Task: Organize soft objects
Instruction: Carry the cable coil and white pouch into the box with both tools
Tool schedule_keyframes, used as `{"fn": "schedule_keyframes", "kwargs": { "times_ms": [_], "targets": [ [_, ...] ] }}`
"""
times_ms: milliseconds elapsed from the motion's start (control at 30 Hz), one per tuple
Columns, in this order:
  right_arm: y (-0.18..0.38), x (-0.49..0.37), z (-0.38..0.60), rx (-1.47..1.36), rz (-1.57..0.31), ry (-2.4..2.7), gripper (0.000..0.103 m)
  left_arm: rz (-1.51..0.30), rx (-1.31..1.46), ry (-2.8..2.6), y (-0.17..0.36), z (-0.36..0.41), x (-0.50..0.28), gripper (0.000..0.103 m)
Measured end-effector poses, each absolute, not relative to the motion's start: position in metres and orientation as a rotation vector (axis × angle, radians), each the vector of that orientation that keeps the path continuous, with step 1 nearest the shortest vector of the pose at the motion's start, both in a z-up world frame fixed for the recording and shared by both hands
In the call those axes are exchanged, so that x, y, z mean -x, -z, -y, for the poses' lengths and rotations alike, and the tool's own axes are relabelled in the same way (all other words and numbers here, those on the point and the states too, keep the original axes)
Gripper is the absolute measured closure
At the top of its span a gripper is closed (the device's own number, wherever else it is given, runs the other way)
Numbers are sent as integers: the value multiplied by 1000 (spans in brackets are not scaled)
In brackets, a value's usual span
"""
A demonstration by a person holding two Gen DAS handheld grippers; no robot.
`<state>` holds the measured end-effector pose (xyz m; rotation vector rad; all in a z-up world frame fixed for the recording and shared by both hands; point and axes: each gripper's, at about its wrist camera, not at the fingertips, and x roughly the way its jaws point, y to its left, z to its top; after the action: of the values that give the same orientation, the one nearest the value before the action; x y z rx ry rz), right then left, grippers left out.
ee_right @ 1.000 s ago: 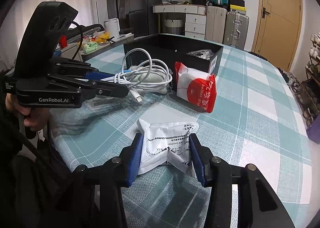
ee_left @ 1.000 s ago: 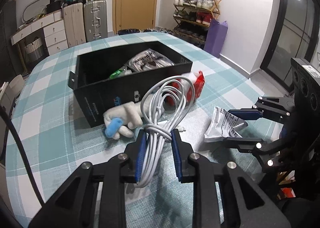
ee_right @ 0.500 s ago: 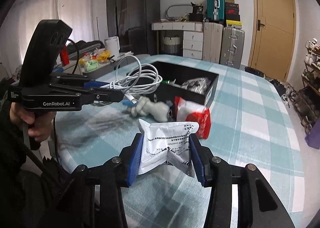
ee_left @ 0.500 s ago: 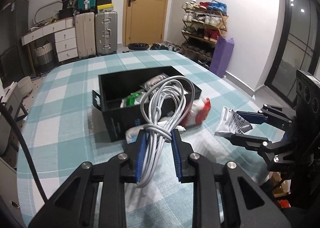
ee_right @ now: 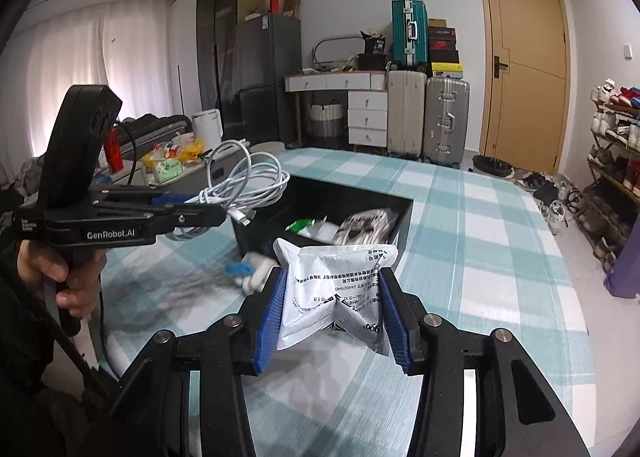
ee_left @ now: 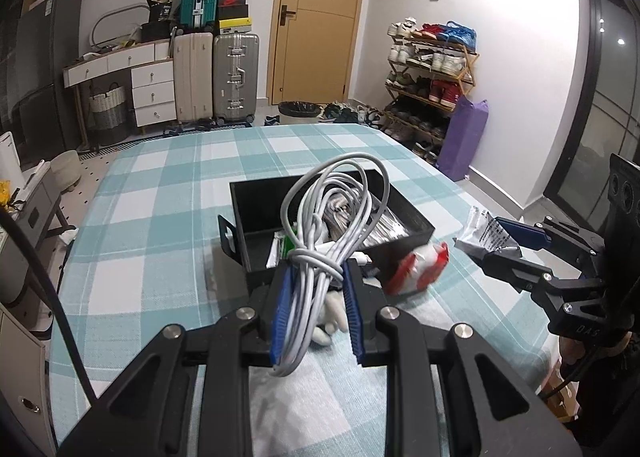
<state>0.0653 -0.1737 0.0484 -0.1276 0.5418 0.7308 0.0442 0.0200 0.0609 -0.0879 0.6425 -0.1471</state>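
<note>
My left gripper [ee_left: 316, 289] is shut on a coiled white cable [ee_left: 332, 217] and holds it in the air in front of the black box [ee_left: 412, 225]. It also shows in the right wrist view [ee_right: 216, 213] with the cable [ee_right: 244, 181]. My right gripper [ee_right: 332, 313] is shut on a white printed packet [ee_right: 336, 281], held above the table to the right of the box [ee_right: 404, 213]. It shows in the left wrist view [ee_left: 492, 245] with the packet [ee_left: 480, 229]. The box holds silver and green packets. A white plush toy [ee_left: 332, 317] and a red-and-white packet [ee_left: 416, 269] lie by the box's front.
The table has a teal-and-white checked cloth [ee_left: 160, 217]. The person's hand [ee_right: 64, 273] grips the left tool. Suitcases [ee_left: 216, 77], drawers, a door and a shoe rack [ee_left: 432, 73] stand beyond the table. A purple bag [ee_left: 464, 141] stands on the floor at the right.
Both grippers have risen from table level with their loads. The open top of the box now shows from above, and the plush toy and red packet lie lower in view.
</note>
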Motion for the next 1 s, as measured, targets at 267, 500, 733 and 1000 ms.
{"fn": "schedule_keyframes", "kwargs": {
  "times_ms": [267, 500, 733, 1000],
  "targets": [
    [-58, -83, 159, 126, -522, -733, 57, -635, 94, 131, -63, -23, -59, 80],
    [-63, -98, 148, 120, -519, -746, 57, -625, 96, 119, -67, -26, -70, 80],
    [-65, -109, 143, 111, -528, -749, 57, -626, 97, 109, -70, -29, -82, 80],
    [-62, -124, 133, 109, -549, -745, 57, -648, 99, 102, -65, -28, -99, 80]
  ]
}}
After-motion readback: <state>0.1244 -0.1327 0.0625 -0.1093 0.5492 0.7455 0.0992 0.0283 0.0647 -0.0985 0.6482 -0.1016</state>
